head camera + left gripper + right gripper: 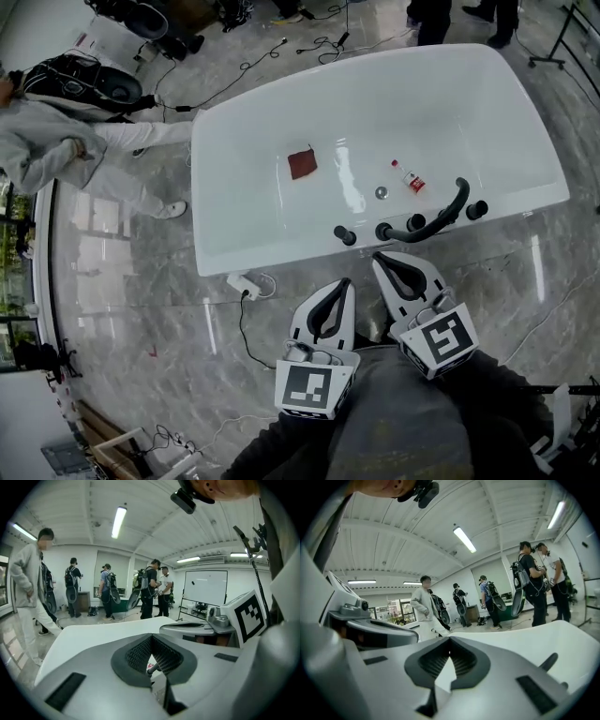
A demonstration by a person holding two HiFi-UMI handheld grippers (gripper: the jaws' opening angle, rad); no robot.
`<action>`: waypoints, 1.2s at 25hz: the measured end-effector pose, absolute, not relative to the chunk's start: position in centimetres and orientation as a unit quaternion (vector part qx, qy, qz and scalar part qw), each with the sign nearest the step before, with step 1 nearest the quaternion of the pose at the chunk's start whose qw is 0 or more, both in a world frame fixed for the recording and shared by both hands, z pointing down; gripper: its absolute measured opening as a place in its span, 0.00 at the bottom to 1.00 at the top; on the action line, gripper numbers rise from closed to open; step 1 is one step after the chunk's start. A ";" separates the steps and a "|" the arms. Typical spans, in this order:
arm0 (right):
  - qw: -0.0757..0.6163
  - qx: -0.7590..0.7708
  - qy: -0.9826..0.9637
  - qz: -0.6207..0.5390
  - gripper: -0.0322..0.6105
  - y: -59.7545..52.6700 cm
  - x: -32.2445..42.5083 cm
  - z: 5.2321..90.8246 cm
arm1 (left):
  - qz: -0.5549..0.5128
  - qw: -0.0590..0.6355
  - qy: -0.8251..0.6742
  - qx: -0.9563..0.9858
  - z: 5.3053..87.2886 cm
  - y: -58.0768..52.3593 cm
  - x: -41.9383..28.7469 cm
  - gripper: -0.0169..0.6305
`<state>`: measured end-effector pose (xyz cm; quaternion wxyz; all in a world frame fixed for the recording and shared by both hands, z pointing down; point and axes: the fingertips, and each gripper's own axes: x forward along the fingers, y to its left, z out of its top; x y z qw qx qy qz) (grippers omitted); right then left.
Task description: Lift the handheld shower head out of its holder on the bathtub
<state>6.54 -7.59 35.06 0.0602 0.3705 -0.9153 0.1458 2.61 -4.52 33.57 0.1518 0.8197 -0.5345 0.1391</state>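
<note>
Shower head (pixel 441 214) lies lengthwise along the near rim of the tub (pixel 281 244), just ahead of the right gripper (pixel 382 259) — nearer than the left gripper (pixel 344 284); both pressed together.

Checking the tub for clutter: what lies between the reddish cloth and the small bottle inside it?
Only the round metal drain, on bare white tub floor between the cloth and the bottle. The head view shows it.
</note>
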 end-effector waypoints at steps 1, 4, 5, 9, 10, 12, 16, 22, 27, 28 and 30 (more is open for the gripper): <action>0.062 0.369 -0.916 0.146 0.05 -8.1 6.3 35.2 | 0.137 0.154 -0.539 0.817 33.6 -5.0 2.2 0.03; 0.072 0.365 -0.917 0.142 0.06 -9.6 5.5 35.6 | 0.127 0.162 -0.550 0.809 33.9 -6.4 0.7 0.03; 0.076 0.367 -0.917 0.140 0.05 -10.2 5.1 36.0 | 0.124 0.166 -0.551 0.808 34.4 -7.0 0.2 0.03; 0.097 0.376 -0.911 0.142 0.06 -12.1 3.2 38.2 | 0.115 0.188 -0.548 0.807 36.7 -8.9 -2.1 0.03; 0.101 0.376 -0.910 0.143 0.06 -12.3 2.8 38.6 | 0.114 0.189 -0.546 0.808 36.8 -9.2 -2.6 0.03; 0.106 0.377 -0.909 0.142 0.06 -12.8 2.2 38.7 | 0.114 0.188 -0.544 0.809 36.8 -9.8 -3.2 0.03; 0.105 0.384 -0.908 0.135 0.06 -14.1 1.9 38.1 | 0.113 0.193 -0.543 0.809 36.8 -10.7 -3.7 0.03; 0.106 0.395 -0.902 0.137 0.06 -14.9 2.4 38.5 | 0.113 0.197 -0.536 0.813 37.3 -11.5 -3.7 0.03; 0.105 0.391 -0.905 0.133 0.06 -15.3 1.1 38.6 | 0.109 0.202 -0.533 0.814 37.8 -12.0 -4.7 0.03; 0.106 0.392 -0.904 0.130 0.09 -15.4 0.7 38.5 | 0.108 0.203 -0.532 0.815 37.8 -12.1 -5.1 0.03; 0.110 0.395 -0.903 0.127 0.15 -15.6 -0.3 38.6 | 0.105 0.205 -0.527 0.818 37.8 -12.3 -6.0 0.03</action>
